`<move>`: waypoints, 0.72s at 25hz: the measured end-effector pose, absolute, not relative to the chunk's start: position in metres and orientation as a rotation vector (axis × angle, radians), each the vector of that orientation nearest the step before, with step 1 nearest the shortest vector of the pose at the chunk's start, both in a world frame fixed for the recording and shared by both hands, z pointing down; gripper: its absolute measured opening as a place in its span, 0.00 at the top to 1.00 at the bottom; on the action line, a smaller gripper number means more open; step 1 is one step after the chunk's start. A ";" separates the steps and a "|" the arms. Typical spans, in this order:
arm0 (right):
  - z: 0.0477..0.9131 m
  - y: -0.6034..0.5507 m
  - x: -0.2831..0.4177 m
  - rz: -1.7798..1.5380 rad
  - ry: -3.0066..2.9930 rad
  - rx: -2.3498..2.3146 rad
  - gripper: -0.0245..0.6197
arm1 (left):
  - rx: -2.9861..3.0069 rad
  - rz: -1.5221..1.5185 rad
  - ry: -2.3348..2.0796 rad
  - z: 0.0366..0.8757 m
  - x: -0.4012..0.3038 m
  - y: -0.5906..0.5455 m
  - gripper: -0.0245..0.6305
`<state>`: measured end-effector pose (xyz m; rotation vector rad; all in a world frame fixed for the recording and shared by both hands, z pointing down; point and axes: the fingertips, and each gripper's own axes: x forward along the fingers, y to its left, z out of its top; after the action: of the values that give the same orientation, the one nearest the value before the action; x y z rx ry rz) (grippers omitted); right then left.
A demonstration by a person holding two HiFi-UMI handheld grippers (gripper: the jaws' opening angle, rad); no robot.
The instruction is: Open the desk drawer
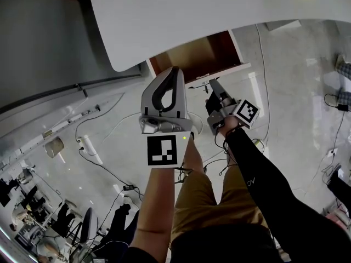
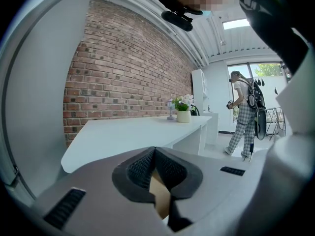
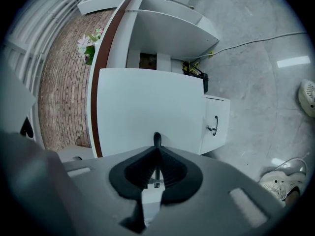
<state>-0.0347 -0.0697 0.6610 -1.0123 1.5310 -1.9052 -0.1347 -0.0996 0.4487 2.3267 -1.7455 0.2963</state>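
Drawer [image 1: 196,56] sits at upper centre of the head view, under the edge of the white desk top [image 1: 192,15]. It is part way out, with the brown inside showing behind its white front panel [image 3: 147,107]. Right gripper [image 3: 156,150] is clamped on the thin dark drawer handle [image 3: 156,139]; the bar runs up through the narrow slot between the ribbed pads [image 3: 170,173], and the jaws are all but together on it. Left gripper [image 2: 154,151] is closed on nothing, hanging just left of the right gripper in the head view and taking no part. Step in hand, by my reading: draw the drawer further out. To do it well, pull straight back along the drawer's own travel, away from the desk, without twisting the bar or dragging it sideways. The grip is on a slim bar, so a skewed pull could slip off or bind the slides. Keep the left gripper clear of the front panel. Pose: the right forearm in its black sleeve [image 1: 263,179] reaches up from lower right. The gripper seems rolled onto its side, since the desk stands on end in its view. The bare left forearm [image 1: 159,201] rises from bottom centre.
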 end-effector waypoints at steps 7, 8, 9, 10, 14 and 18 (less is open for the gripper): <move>0.661 -0.058 -0.028 -1.919 1.526 -1.022 0.93 | 2.321 0.303 -1.750 0.449 -0.133 -0.097 0.95; 0.661 -0.057 -0.027 -1.920 1.525 -1.022 0.93 | 2.322 0.305 -1.751 0.448 -0.131 -0.096 0.95; 0.660 -0.055 -0.024 -1.921 1.525 -1.022 0.93 | 2.323 0.305 -1.751 0.448 -0.130 -0.094 0.95; 0.659 -0.052 -0.022 -1.921 1.526 -1.022 0.93 | 2.325 0.305 -1.751 0.447 -0.128 -0.092 0.95; 0.658 -0.045 -0.020 -1.924 1.521 -1.022 0.93 | 2.312 0.318 -1.752 0.450 -0.129 -0.088 0.95; 0.660 -0.045 -0.016 -1.927 1.525 -1.041 0.93 | 2.312 0.326 -1.754 0.451 -0.132 -0.093 0.95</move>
<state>-0.0163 -0.0452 0.6603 -1.0414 1.5252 -1.9274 -0.1324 -0.0928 0.4505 2.3125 -1.7543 0.3256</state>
